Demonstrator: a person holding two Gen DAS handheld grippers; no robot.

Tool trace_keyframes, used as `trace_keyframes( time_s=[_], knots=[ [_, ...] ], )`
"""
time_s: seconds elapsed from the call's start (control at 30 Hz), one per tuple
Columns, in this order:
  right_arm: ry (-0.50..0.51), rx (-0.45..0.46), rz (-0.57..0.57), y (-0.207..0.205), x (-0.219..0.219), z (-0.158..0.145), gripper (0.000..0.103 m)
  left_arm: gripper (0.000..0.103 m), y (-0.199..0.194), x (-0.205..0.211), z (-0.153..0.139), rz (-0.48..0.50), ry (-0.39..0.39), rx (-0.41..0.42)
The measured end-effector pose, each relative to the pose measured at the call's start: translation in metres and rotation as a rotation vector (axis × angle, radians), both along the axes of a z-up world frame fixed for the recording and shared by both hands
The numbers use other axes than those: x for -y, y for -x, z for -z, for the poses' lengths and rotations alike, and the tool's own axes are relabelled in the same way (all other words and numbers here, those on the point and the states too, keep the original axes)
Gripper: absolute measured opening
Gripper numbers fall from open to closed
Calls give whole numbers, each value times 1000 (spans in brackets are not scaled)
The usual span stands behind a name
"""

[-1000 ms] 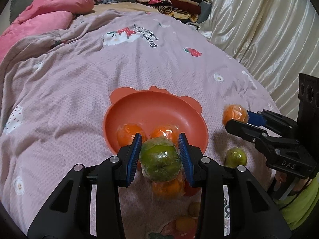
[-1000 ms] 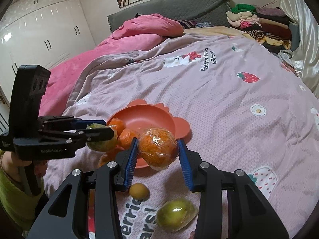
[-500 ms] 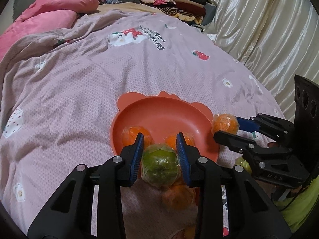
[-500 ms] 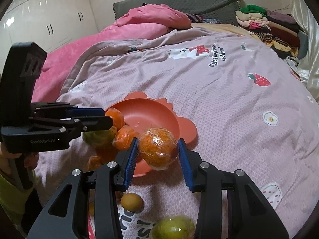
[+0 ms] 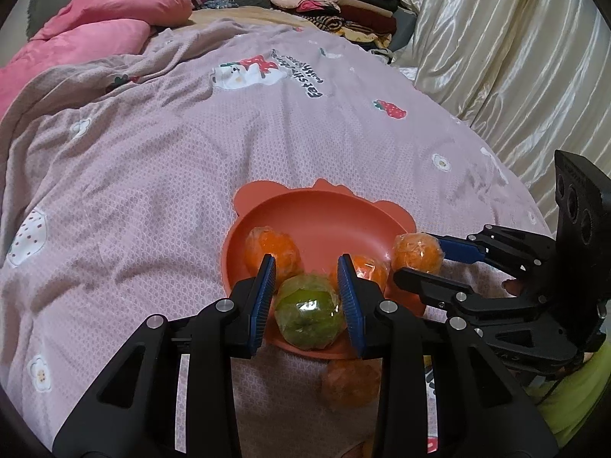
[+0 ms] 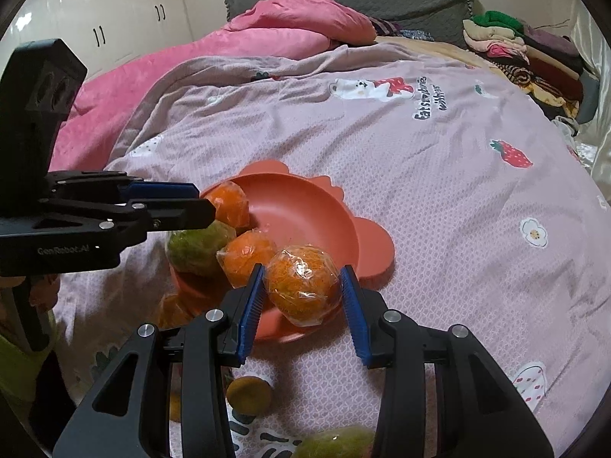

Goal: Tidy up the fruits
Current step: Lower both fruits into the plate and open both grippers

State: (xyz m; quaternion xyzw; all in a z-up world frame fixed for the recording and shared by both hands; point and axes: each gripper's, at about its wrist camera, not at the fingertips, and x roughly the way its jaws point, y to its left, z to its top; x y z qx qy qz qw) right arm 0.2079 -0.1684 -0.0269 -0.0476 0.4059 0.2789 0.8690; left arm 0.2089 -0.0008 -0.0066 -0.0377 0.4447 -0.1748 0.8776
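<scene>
An orange bear-eared bowl (image 5: 324,210) (image 6: 301,198) sits on the pink bedspread with two wrapped oranges (image 5: 271,248) (image 6: 246,253) in it. My left gripper (image 5: 307,295) has its jaws spread slightly wider than the wrapped green fruit (image 5: 309,316) (image 6: 194,244), which rests at the bowl's near rim. My right gripper (image 6: 301,294) has its jaws just apart from a wrapped orange (image 6: 301,290) (image 5: 418,252) resting at the bowl's right rim.
Another wrapped orange (image 5: 351,381) lies on the bedspread just before the bowl. A small yellow-brown fruit (image 6: 248,395) and a green fruit (image 6: 336,442) lie near the right gripper. Pink quilt (image 6: 267,34), folded clothes (image 5: 336,4) and a satin curtain (image 5: 496,57) border the bed.
Both grippers moved over the bowl and lowered. Both sets of jaws have widened, letting the green fruit and the orange settle onto the bowl's rim.
</scene>
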Motion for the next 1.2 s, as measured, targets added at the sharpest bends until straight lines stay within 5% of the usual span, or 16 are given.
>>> trace_keyframes(
  time_s=[0.4, 0.9, 1.2],
  knots=[
    [4, 17, -9, 3, -2, -2, 40, 26, 3, -1, -2, -5, -1, 4],
    [-11, 57, 1, 13, 5, -13, 60, 26, 7, -4, -11, -16, 2, 23],
    [-33, 80, 27, 16, 16, -22, 72, 49, 14, -7, -20, -31, 0, 44]
  ],
)
